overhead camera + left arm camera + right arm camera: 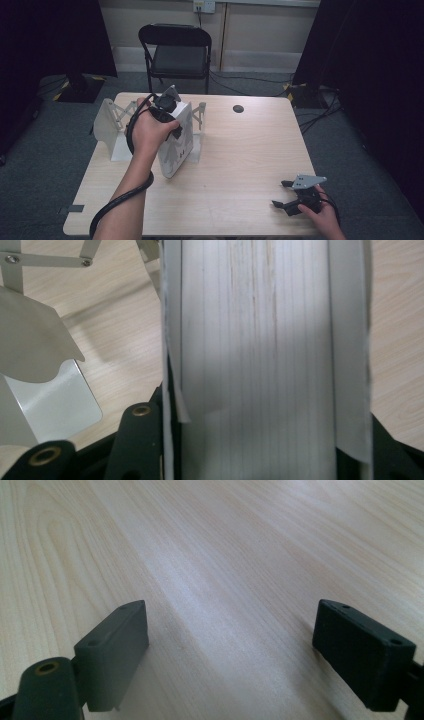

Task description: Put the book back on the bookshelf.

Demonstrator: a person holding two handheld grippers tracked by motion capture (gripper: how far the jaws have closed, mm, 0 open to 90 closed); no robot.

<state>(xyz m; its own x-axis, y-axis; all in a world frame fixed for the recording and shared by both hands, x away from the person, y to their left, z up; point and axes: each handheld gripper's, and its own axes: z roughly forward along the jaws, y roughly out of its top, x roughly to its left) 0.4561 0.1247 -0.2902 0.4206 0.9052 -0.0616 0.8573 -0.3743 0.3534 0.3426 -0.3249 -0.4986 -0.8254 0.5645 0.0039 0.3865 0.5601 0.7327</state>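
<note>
Nearest the table's [235, 165] front edge, at its right corner: right gripper [286, 195] in a hand, resting low over bare wood, jaws spread wide with nothing between them; in the right gripper view both black pads [112, 652] stand well apart over plain wood grain. Farther in, left of table centre: left gripper [170, 117] clamped from above on the top edge of a thick white book [177, 142], held upright on the tabletop with one lower corner toward the front edge. In the left gripper view, page block [255, 355] seen edge-on between the jaws, white covers on either side, jaws pressed against both covers. Black cable [120, 200] looping from that gripper back along the forearm toward the front edge. Just beyond and left of the book: white expandable metal bookstand [107, 122], scissor links visible, one end plate [35, 340] just beside the book. Toward the far edge, right of the book: small dark round cable port [238, 108]. Beyond the far edge: black folding chair [176, 52] facing the table.
</note>
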